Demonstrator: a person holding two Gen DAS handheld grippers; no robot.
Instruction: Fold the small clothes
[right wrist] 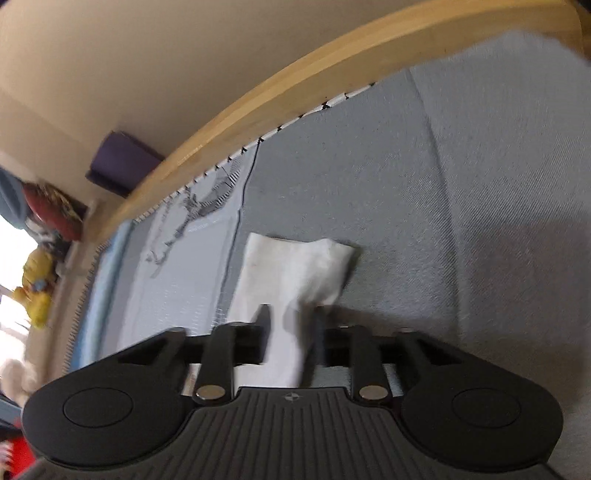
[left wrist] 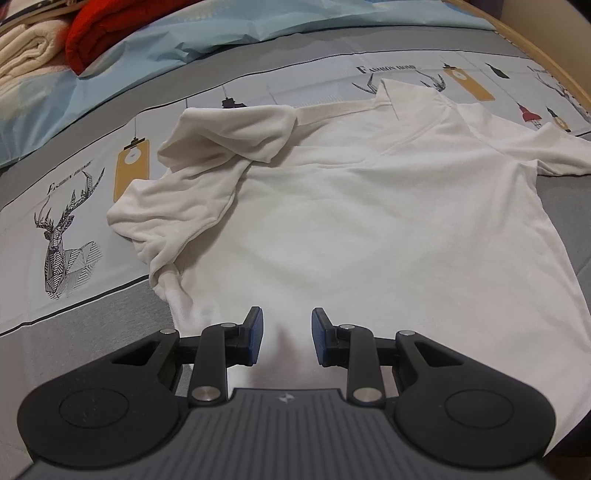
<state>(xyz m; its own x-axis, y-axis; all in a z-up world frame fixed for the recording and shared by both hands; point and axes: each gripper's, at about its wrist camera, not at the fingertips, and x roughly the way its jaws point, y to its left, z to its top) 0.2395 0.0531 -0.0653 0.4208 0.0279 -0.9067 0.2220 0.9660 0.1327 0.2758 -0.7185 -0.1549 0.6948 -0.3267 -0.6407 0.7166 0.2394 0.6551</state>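
Note:
A small white collared shirt (left wrist: 369,206) lies flat on the bed, collar at the far side. Its left sleeve (left wrist: 207,155) is crumpled and folded in over the body; its right sleeve (left wrist: 554,151) lies out flat. My left gripper (left wrist: 287,332) is open and empty, hovering over the shirt's near hem. In the right wrist view, which is blurred, my right gripper (right wrist: 291,328) has white sleeve cloth (right wrist: 295,269) between its fingers; whether the jaws have closed on it is unclear.
The bed sheet (left wrist: 66,229) is grey and white with deer and tag prints. A light blue quilt (left wrist: 221,33), a red cloth (left wrist: 122,26) and white towels (left wrist: 26,48) lie at the far side. A wooden bed rail (right wrist: 295,85) runs along the edge.

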